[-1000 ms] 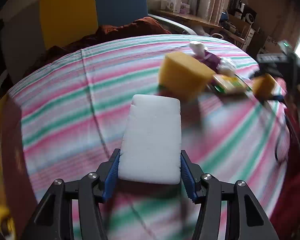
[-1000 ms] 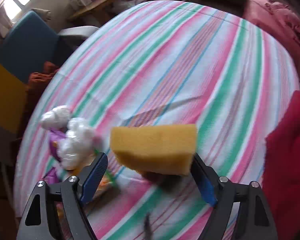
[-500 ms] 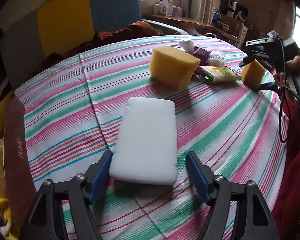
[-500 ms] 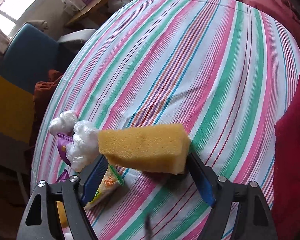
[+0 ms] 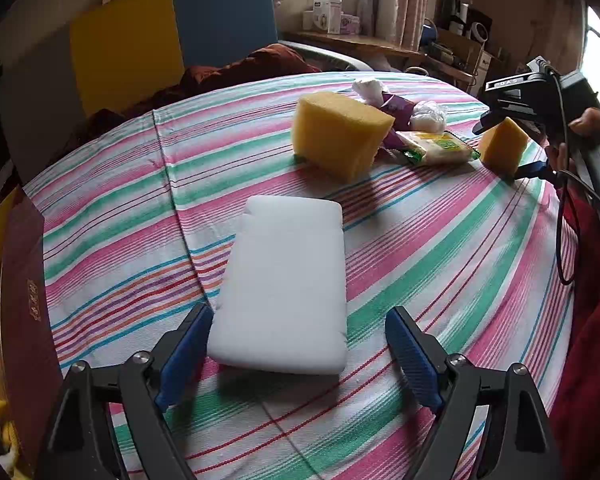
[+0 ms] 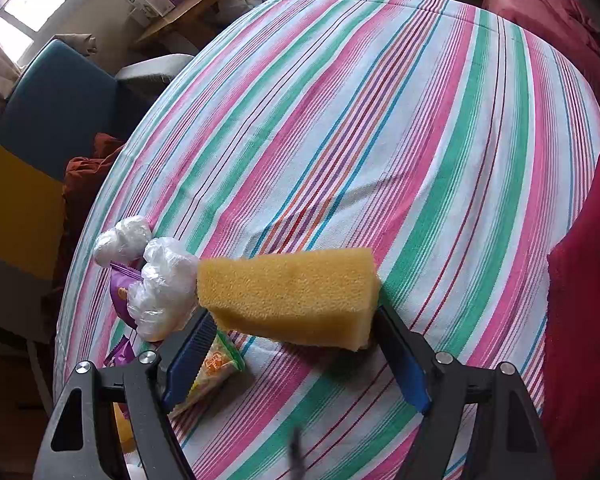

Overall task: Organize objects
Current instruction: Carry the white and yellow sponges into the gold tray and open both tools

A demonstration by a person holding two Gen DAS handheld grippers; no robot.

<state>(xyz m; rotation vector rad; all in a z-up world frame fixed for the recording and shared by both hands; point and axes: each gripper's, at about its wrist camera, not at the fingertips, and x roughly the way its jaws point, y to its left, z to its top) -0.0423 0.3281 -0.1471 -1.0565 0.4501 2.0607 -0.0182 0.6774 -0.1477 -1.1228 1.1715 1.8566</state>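
Observation:
A white sponge (image 5: 284, 284) lies flat on the striped tablecloth (image 5: 440, 248) between the fingers of my left gripper (image 5: 298, 354), which is open, with a gap at the right finger. A large yellow sponge (image 5: 340, 134) stands further back. My right gripper (image 6: 292, 354) is shut on a smaller yellow sponge (image 6: 290, 296) and holds it above the cloth; it also shows in the left wrist view (image 5: 502, 146) at the far right.
Two white plastic-wrapped bundles (image 6: 160, 284), a purple packet (image 6: 122, 290) and a yellow-green snack packet (image 5: 436, 148) lie together behind the big sponge. A red cloth (image 6: 584, 280) hangs at the table's right edge. A dark red box (image 5: 24, 300) stands at the left.
My left gripper has opened and let go of the white sponge, which now rests on the cloth. My right gripper has carried its yellow sponge slightly nearer the wrapped bundles.

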